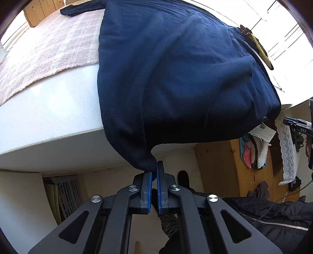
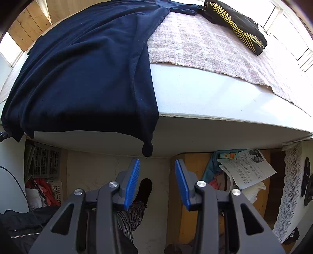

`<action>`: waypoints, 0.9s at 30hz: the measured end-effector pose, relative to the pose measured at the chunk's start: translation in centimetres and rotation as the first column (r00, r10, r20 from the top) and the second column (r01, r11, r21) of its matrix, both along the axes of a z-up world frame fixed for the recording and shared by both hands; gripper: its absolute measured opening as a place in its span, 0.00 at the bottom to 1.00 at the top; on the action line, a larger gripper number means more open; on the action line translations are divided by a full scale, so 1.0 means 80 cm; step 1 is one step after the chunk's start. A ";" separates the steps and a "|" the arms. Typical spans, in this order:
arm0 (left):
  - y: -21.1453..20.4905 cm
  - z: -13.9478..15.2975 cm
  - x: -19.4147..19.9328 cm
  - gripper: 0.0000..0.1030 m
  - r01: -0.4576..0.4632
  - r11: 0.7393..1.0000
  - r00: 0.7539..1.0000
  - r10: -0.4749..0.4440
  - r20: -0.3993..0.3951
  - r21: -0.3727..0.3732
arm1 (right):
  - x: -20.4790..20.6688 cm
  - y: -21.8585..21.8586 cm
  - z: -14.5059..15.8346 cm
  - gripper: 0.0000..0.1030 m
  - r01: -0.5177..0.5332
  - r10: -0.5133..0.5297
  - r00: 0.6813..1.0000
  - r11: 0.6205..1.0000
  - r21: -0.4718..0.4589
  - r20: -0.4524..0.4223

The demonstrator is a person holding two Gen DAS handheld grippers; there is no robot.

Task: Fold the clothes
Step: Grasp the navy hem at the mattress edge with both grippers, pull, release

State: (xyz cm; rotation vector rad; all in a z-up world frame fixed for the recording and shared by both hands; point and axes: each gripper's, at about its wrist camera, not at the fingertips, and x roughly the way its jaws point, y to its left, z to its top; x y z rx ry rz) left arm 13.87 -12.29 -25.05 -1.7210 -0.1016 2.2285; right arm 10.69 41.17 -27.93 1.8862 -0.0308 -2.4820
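A white table (image 2: 215, 101) carries a pinkish mat (image 2: 205, 46), and at 1 o'clock in the right wrist view a folded black garment (image 2: 234, 23) with a yellow pattern lies on the mat. Under the table, at 8 o'clock, stands a pale crate (image 2: 46, 162); at 4 o'clock sits a heap of cloth with a printed sheet (image 2: 246, 168) on top, and a lace cloth (image 2: 291, 191) hangs at the far right. A dark shoe (image 2: 144, 187) shows on the floor between the fingers.

The navy shirt (image 1: 176, 78) lies spread on the table, partly over the mat, its hem draped over the near edge. Its long axis runs from the hem at 6 o'clock to the far end at 12, where a sleeve (image 1: 78, 8) sticks out towards 11 o'clock in the left wrist view.

The left gripper (image 1: 154, 175) has its blue pads nearly together, pinching the shirt's hanging corner (image 1: 144, 162). The right gripper (image 2: 157, 170) is spread wide, empty, just below the other hem corner (image 2: 147, 149) at 12 o'clock, not touching it.
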 end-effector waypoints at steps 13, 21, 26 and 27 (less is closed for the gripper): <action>-0.012 0.025 -0.005 0.04 -0.005 1.000 1.000 0.005 -0.013 -0.026 | -0.026 0.021 -0.039 0.03 0.070 -0.073 0.997 0.981 -0.183 -0.007; -0.006 0.054 0.012 0.02 0.048 0.999 0.997 -0.049 -0.058 -0.011 | 0.000 0.010 0.013 0.03 -0.019 0.015 1.000 0.984 -0.175 -0.022; -0.032 0.107 0.032 0.02 0.019 1.000 0.994 -0.019 -0.110 -0.002 | 0.026 0.025 0.092 0.03 -0.036 0.021 0.997 0.978 -0.204 -0.077; -0.038 0.120 0.035 0.02 0.011 1.000 0.992 -0.011 -0.124 0.002 | 0.030 0.027 0.109 0.03 -0.037 0.019 0.996 0.978 -0.204 -0.090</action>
